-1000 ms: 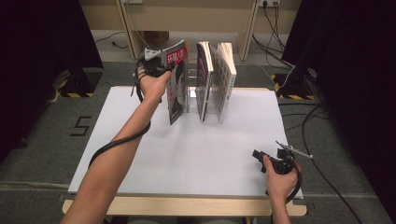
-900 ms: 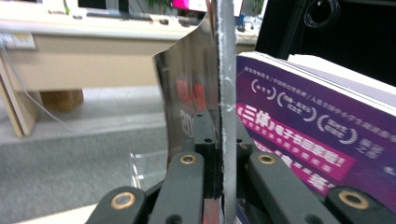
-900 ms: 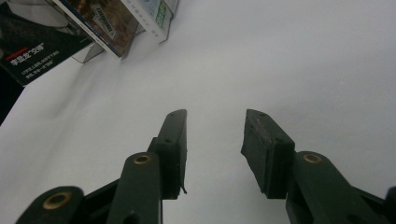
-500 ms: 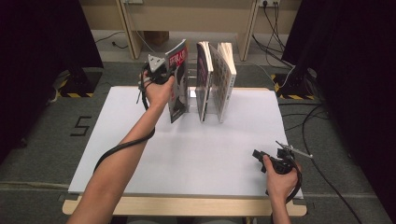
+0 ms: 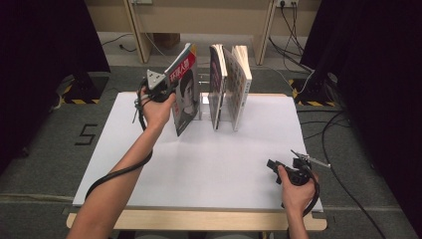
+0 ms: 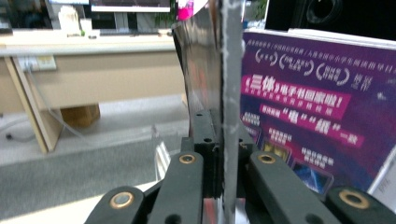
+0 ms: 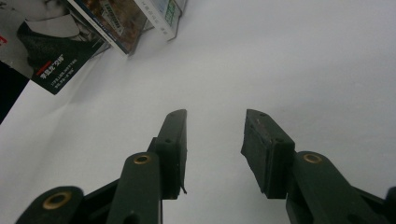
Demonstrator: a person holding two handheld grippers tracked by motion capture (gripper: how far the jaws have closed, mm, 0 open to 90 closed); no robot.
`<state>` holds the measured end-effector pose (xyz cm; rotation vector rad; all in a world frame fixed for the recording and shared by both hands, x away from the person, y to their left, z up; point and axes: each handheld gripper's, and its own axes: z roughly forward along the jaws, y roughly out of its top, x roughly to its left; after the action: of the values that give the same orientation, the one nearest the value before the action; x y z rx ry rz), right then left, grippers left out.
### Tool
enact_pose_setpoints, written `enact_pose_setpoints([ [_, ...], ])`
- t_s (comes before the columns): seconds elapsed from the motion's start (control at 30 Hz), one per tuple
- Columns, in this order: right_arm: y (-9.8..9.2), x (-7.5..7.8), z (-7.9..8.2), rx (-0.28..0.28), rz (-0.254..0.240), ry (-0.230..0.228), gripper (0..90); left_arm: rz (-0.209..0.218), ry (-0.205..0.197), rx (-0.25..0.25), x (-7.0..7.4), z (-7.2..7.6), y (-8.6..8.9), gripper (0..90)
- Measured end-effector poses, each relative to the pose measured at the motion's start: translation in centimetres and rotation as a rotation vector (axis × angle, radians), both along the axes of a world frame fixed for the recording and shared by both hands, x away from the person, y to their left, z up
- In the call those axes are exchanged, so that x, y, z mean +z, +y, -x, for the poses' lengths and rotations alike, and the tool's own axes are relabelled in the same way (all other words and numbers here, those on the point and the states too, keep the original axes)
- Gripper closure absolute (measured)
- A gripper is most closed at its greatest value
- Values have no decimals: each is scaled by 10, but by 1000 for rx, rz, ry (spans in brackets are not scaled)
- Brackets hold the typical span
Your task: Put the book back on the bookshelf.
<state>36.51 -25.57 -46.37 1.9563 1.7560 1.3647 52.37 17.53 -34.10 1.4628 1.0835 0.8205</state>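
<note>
**Left gripper clamps a magazine beside the rack**

The left gripper point(image 5: 166, 89) has its jaws pressed together on the edge of a magazine point(image 5: 185, 92) with a face on its cover. The magazine stands tilted, its lower corner on the white table point(image 5: 209, 164), just beside the wire rack point(image 5: 205, 102). Beyond it, two more books point(image 5: 230, 84) stand upright in that rack. The right gripper point(image 7: 214, 140) rests well apart near the table's front edge, jaws spread with nothing between them.

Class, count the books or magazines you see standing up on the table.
3: a magazine held by the left gripper, and two books upright in the rack; thinner ones may hide between.
</note>
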Motion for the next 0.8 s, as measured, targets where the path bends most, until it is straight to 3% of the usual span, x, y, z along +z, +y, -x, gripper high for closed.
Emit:
enact_pose_setpoints([
  [0.2, -1, -1, 0, -1, 9, -1, 600, 24, 86, 15, 0, 8, 12, 862],
  [0.33, 0, 0, 0, 1, 8, 1, 598, 11, 128, -5, 0, 15, 14, 862],
  [0.4, 0, 0, 0, 5, 13, -3, 597, 28, 145, -18, -1, 17, 16, 860],
  [0.47, 1, 0, 1, 0, 5, 8, 597, 31, 146, -17, -2, 17, 18, 857],
  [0.53, 1, -1, 0, -1, 5, 6, 596, 65, 153, -15, -3, 16, 21, 846],
  [0.63, 0, -1, 0, -1, 9, 4, 595, 88, 146, 20, -5, 11, 23, 753],
  [0.8, -1, -2, -1, -4, 7, 12, 593, 141, 145, 27, -4, 3, 25, 750],
])
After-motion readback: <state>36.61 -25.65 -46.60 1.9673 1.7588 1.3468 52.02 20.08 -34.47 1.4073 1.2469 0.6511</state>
